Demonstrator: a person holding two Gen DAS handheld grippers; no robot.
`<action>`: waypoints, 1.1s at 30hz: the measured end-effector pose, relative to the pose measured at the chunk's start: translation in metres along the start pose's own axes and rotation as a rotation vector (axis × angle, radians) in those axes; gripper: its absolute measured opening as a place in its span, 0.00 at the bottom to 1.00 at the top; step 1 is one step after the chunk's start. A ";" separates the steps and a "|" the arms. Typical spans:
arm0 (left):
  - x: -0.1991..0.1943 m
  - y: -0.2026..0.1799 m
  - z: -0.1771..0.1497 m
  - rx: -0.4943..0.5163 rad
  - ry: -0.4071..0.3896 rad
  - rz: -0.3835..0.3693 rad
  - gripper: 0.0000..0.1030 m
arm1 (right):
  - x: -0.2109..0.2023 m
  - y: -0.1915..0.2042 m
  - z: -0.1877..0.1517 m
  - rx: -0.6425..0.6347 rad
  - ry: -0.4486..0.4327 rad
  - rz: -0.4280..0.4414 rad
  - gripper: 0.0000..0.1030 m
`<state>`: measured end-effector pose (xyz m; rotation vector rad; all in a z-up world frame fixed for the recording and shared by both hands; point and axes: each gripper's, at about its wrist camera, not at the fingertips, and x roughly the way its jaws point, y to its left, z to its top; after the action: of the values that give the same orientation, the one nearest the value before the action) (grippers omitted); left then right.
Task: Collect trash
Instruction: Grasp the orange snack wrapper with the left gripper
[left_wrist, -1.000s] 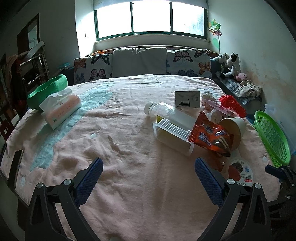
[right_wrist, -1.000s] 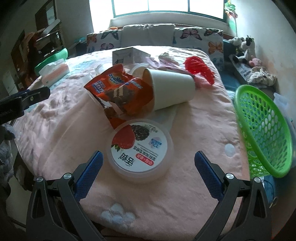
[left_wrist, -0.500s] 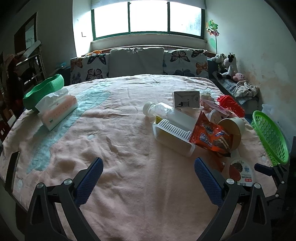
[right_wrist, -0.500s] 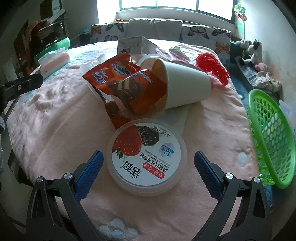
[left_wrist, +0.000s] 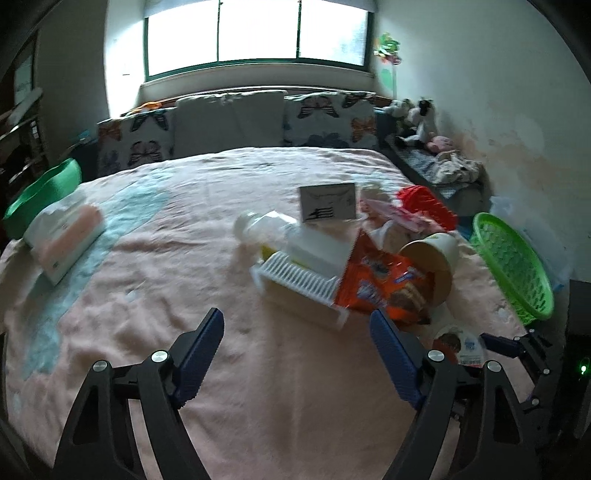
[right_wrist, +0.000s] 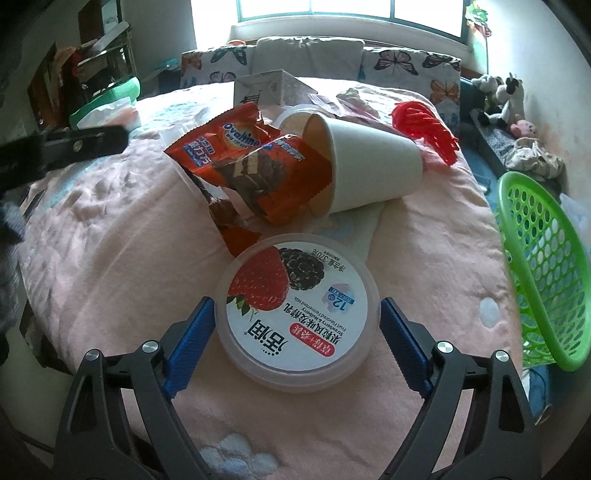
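A round yogurt tub (right_wrist: 297, 314) with a strawberry lid lies on the pink bedspread between the open jaws of my right gripper (right_wrist: 297, 317); the pads stand at its sides, contact unclear. Behind it lie an orange Ovaltine wrapper (right_wrist: 255, 162), a tipped paper cup (right_wrist: 369, 166), a red plastic piece (right_wrist: 424, 129) and a small carton (right_wrist: 266, 88). My left gripper (left_wrist: 295, 343) is open and empty above bare bedspread, short of a white ridged tray (left_wrist: 299, 291), a plastic bottle (left_wrist: 266, 225) and the wrapper (left_wrist: 380, 284).
A green mesh basket (right_wrist: 543, 273) stands off the bed's right edge; it also shows in the left wrist view (left_wrist: 513, 266). A tissue pack (left_wrist: 62, 232) and a green basin (left_wrist: 40, 188) sit at the far left. Pillows (left_wrist: 229, 122) line the headboard.
My right gripper has moved forward so the yogurt tub now sits between its jaws. My left gripper has moved forward and right toward the trash pile.
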<state>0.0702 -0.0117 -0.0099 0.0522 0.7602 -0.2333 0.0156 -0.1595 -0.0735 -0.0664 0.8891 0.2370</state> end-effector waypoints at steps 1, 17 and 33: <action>0.002 -0.001 0.002 0.009 0.000 -0.014 0.77 | -0.001 -0.001 -0.001 0.003 -0.002 0.001 0.85; 0.070 -0.024 0.036 0.123 0.122 -0.237 0.60 | -0.030 -0.024 -0.010 0.081 -0.041 0.004 0.85; 0.074 -0.028 0.033 0.156 0.113 -0.268 0.18 | -0.053 -0.031 -0.013 0.134 -0.072 -0.021 0.85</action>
<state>0.1386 -0.0572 -0.0358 0.1122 0.8603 -0.5480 -0.0197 -0.2011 -0.0420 0.0572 0.8302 0.1592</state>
